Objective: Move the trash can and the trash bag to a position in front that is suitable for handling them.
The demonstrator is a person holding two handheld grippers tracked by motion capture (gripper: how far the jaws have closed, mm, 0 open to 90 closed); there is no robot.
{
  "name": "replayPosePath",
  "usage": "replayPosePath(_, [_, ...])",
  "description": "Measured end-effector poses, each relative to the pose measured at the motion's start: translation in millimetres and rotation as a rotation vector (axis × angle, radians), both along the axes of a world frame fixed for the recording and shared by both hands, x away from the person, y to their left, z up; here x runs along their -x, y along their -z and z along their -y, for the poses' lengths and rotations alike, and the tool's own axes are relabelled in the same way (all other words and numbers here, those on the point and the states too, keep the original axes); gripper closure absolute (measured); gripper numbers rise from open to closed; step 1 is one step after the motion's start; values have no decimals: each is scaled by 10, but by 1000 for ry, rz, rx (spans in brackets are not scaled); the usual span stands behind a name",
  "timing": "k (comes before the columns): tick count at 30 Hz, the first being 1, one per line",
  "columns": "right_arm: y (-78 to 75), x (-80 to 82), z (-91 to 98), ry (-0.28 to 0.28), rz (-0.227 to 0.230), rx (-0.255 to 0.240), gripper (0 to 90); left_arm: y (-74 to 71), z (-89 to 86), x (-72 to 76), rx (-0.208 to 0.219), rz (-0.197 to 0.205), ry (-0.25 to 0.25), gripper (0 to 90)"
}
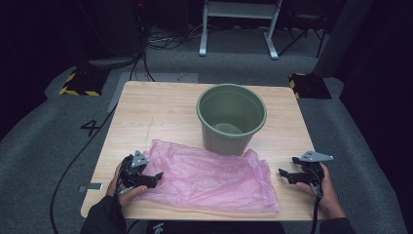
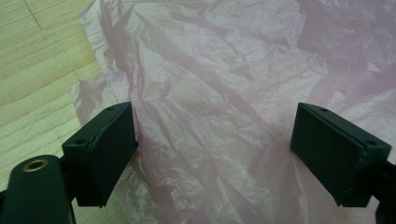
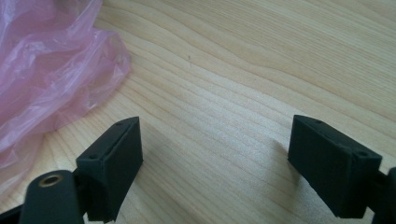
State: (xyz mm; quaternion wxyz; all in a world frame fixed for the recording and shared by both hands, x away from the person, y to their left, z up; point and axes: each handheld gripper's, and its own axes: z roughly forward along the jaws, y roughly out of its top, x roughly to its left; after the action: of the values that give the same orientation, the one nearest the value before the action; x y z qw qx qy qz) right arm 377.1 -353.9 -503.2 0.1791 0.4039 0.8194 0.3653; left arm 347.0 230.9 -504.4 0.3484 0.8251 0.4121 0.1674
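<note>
A crumpled pink plastic bag [image 1: 209, 178] lies flat across the near half of the wooden table [image 1: 156, 107]. Behind it stands a green bucket [image 1: 231, 117], upright and empty. My left gripper [image 1: 155, 178] is open at the bag's left edge, its jaws wide apart just over the pink film [image 2: 215, 107]. My right gripper [image 1: 287, 173] is open too, a short way right of the bag, over bare wood [image 3: 243, 88] with nothing between its jaws. In the right gripper view the bag's edge [image 3: 51, 70] lies at the upper left.
The table's front edge runs close under both hands. Grey carpet surrounds the table, with a black cable [image 1: 73, 163] trailing on the left and a white stand [image 1: 238, 24] behind. Yellow-black striped blocks [image 1: 80, 83] sit at the far corners.
</note>
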Motion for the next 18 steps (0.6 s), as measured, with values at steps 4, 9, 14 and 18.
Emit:
replayPosePath(4, [-2,-1,8,1,-2,-7,192,0,-1,-1,-1,0,2,137])
replayPosePath(9, [-18,8,34,2,10,-34,197,0,-1,-2,-1,2,2,137])
replayPosePath(14, [-162,45,15,-39,53,-108,260,0,-1,-3,-2,3,4,137])
replayPosePath(18, [-335,82,-48,-90,107,-145,254,-1,0,-3,-1,-1,8,138])
